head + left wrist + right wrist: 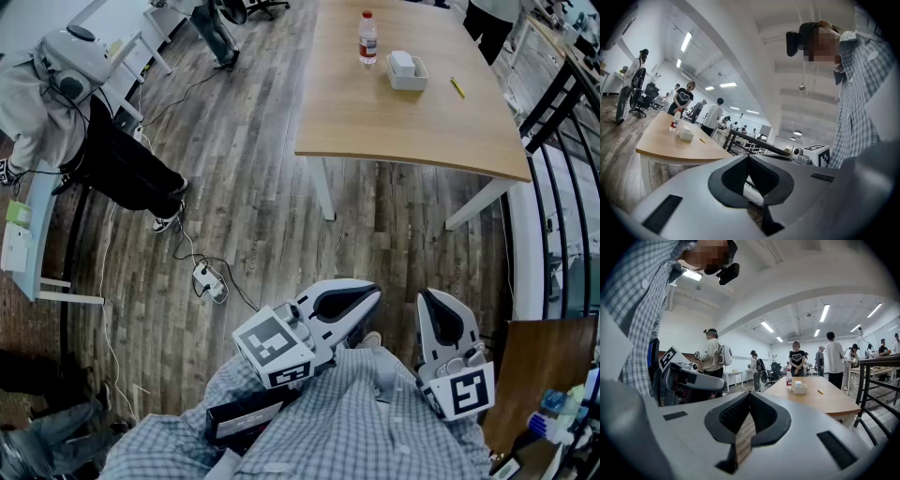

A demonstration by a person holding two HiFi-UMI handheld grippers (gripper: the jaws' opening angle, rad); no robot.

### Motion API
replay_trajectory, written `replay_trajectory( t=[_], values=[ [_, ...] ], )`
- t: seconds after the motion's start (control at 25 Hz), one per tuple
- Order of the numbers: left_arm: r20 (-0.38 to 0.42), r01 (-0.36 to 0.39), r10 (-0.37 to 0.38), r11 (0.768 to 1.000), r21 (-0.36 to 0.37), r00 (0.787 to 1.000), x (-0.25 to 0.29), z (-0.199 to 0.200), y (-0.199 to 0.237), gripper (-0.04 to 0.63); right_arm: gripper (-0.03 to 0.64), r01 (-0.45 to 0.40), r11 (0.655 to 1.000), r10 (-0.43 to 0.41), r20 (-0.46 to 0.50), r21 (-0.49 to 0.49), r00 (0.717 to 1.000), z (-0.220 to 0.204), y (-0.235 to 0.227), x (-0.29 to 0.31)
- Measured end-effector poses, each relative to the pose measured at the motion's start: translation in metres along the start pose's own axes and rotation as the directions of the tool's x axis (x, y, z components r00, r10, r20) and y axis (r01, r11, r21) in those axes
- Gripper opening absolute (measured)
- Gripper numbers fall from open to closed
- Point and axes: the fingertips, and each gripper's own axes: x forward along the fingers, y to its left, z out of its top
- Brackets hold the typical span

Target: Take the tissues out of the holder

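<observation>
The tissues (401, 61) sit in their holder (410, 81) on the desk (394, 131), upper centre of the head view — well apart from the left tool (373, 294) and right tool (428, 298), both closed, empty. Likely the approach stage; next, step closer and open one tool

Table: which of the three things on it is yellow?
The pen, right of the white tissue holder; the bottle is clear with a red label.

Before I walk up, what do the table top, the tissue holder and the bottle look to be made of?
Table top: light wood or wood-look laminate, matt, with faint grain.
Tissue holder: probably white plastic, a plain smooth tray; too small to be sure.
Bottle: likely clear plastic, with a see-through body and a red label.
</observation>
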Motion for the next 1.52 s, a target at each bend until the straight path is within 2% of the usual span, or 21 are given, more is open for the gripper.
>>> replay_trajectory(
  t=[0.28, 0.68, 0.76, 0.92, 1.2, 1.36, 1.52],
  values=[
    [-0.001, -0.002, 0.002, 1.0, -0.001, 1.0, 0.003, -0.002, -0.002, 0.006, 0.012, -0.015, 1.0, 0.014, 0.019, 0.023, 1.0, 0.002, -0.001, -0.003],
    [-0.001, -0.02, 0.02, 1.0, -0.001, 1.0, 0.008, -0.001, -0.009, 0.006, 0.012, -0.014, 0.999, 0.014, -0.014, 0.034, 1.0, -0.004, -0.013, -0.011],
    [0.0, -0.029, 0.029, 1.0, 0.003, 1.0, 0.009, -0.001, -0.009, 0.006, 0.012, -0.02, 0.999, 0.021, -0.037, 0.025, 0.999, -0.009, -0.016, -0.014],
    [0.003, -0.054, 0.054, 0.998, 0.01, 0.999, 0.011, -0.001, -0.011, 0.006, 0.012, 0.001, 1.0, -0.002, 0.01, 0.018, 1.0, -0.001, -0.022, -0.014],
    [0.006, -0.082, 0.082, 0.997, 0.01, 0.997, 0.014, -0.003, -0.019, 0.006, 0.012, -0.009, 1.0, 0.009, 0.015, 0.004, 1.0, 0.001, -0.029, -0.024],
    [0.013, -0.098, 0.098, 0.995, 0.016, 0.995, 0.02, -0.004, -0.021, 0.006, 0.012, -0.012, 0.998, 0.013, 0.024, -0.058, 1.0, 0.003, -0.031, -0.029],
    [0.023, -0.113, 0.113, 0.993, 0.014, 0.993, 0.025, -0.009, -0.025, 0.006, 0.012, -0.02, 0.998, 0.022, 0.035, -0.06, 0.999, 0.001, -0.038, -0.036]
  ],
)
